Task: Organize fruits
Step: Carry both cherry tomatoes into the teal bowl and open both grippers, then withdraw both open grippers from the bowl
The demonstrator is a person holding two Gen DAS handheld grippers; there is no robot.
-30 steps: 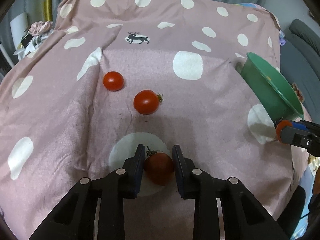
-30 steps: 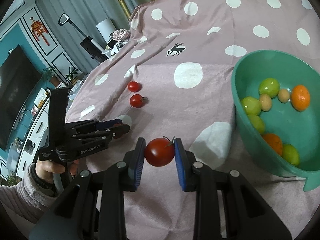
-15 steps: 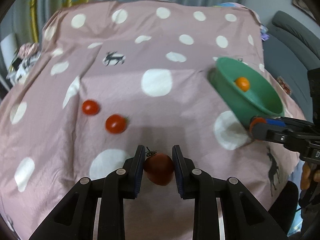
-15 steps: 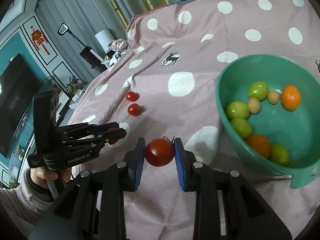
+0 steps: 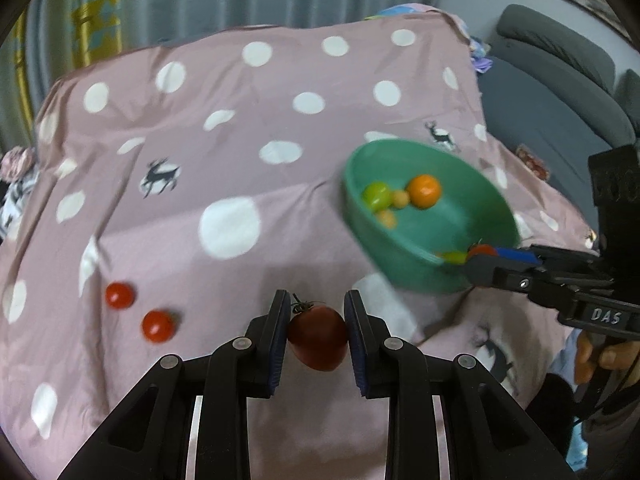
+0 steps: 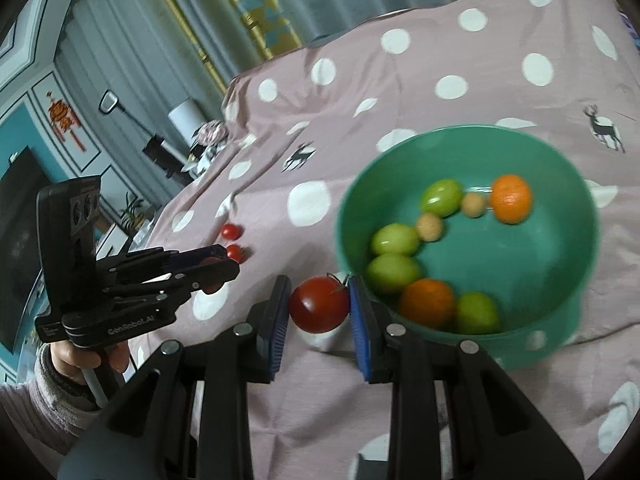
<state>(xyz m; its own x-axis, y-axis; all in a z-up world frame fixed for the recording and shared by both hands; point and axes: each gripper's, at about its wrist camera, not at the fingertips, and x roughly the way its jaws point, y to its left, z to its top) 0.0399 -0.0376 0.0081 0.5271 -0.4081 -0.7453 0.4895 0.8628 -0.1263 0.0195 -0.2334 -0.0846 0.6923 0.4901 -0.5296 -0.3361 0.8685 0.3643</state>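
My left gripper (image 5: 317, 312) is shut on a dark red tomato (image 5: 318, 338), held above the pink dotted cloth. My right gripper (image 6: 319, 304) is shut on a bright red tomato (image 6: 319, 305), held at the near left rim of the green bowl (image 6: 568, 312). The bowl holds several green, orange and small tan fruits. In the left wrist view the bowl (image 5: 412, 264) is ahead to the right, with the right gripper (image 5: 486, 256) at its near rim. Two small tomatoes (image 5: 119, 295) (image 5: 158, 326) lie on the cloth to the left.
The pink dotted cloth (image 5: 240, 120) covers the whole surface and drapes over its edges. A grey sofa (image 5: 560, 92) stands at the right. Curtains hang behind. A TV (image 6: 16, 216) and cabinet are far left in the right wrist view.
Both grippers have moved toward the bowl with their tomatoes. The bowl now looks closer and its inside shows in the left wrist view. The loose tomatoes have fallen behind to the left.
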